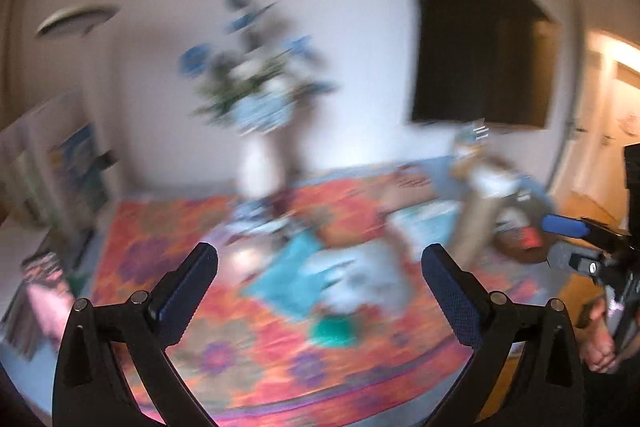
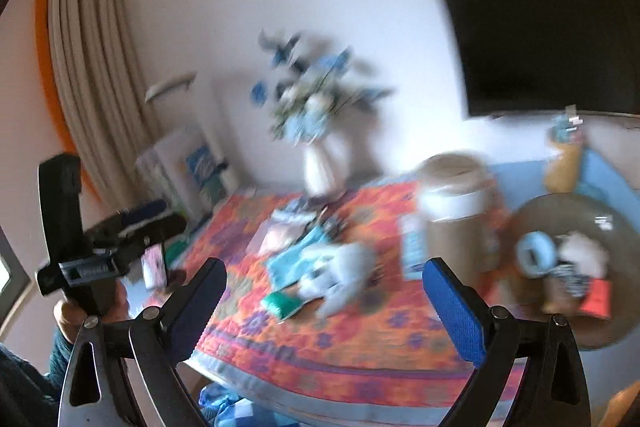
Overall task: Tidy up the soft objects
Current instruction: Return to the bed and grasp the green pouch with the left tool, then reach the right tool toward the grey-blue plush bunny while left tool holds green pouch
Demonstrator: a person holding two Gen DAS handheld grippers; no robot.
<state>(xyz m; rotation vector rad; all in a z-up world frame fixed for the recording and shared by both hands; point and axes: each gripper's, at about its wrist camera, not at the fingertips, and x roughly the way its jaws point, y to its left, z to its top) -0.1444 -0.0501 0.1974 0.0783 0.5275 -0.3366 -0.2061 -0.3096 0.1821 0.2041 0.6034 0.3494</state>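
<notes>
Both views are blurred by motion. A pale grey soft toy lies on a turquoise cloth in the middle of the orange patterned tablecloth, with a green soft object in front of it. The same toy, cloth and green object show in the right wrist view. My left gripper is open and empty, well short of the pile. My right gripper is open and empty, also short of it. The left gripper shows at the left of the right wrist view.
A white vase of blue flowers stands at the back of the table. A tan lidded canister stands right of the pile. A round basket with several small items sits at the far right. Books lean at the left. A dark TV hangs on the wall.
</notes>
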